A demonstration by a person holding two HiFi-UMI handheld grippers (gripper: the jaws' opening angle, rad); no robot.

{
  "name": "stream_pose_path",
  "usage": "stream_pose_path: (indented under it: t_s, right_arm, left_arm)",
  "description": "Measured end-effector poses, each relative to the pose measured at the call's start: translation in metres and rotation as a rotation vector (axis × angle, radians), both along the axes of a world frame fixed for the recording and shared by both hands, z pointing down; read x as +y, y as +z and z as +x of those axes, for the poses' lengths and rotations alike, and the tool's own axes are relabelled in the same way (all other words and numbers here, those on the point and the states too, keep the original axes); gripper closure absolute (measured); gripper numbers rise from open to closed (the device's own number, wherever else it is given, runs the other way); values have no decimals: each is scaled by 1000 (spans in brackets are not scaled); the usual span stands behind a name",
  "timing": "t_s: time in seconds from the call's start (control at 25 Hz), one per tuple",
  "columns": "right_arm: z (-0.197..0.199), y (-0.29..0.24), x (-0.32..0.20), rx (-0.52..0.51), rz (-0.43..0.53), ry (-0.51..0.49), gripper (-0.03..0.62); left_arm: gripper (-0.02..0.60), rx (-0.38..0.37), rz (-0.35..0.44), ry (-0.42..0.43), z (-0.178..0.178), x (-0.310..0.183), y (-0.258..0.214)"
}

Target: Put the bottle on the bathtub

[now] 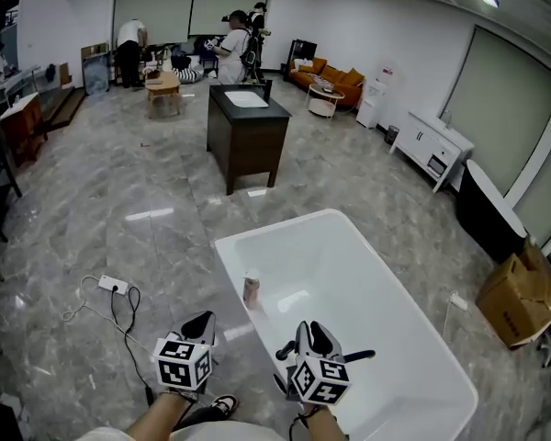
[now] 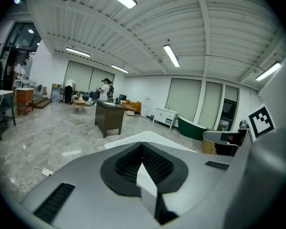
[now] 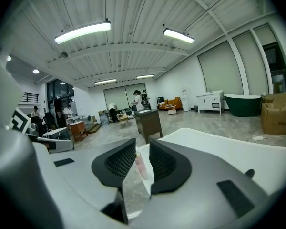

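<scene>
One bottle [image 1: 251, 290] is standing upright on the left rim of the white bathtub [image 1: 285, 225], apart from both grippers, so the placing is looking done to me. Sitting on the flat edge is likely keeping it from sliding into the basin. The right gripper [image 1: 310, 334] is hovering over the tub's near end with its jaws a little apart and nothing between the pads. The pink bottle is only showing through the gap, well beyond them. The left gripper [image 1: 200, 325] is hanging beside it over the floor, jaws pressed together on nothing. Neither seems needed on the bottle now.

The bottle's label and cap are coming out too small to read, and how much of its base is resting on the rim is hard to judge. The left gripper view is missing the bottle altogether, since that gripper's own body is blocking the rim. The tub's near corner is hiding behind the right gripper, and the person's forearms are running off the bottom edge.
</scene>
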State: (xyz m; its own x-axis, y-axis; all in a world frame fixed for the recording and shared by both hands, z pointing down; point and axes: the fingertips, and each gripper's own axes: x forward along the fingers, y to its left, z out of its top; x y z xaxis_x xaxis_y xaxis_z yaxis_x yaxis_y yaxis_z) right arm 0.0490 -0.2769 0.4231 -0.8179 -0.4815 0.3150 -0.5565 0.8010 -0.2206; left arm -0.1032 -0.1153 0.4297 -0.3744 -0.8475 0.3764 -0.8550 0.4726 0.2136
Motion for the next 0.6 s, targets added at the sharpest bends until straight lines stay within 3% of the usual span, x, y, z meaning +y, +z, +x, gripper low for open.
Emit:
stream_pose_path:
  t_s: [0.6]
  right_arm:
    - [48,-18,10,-30,4,49,558]
  left_arm:
    - [565,-36,-16,36,39,7,-16]
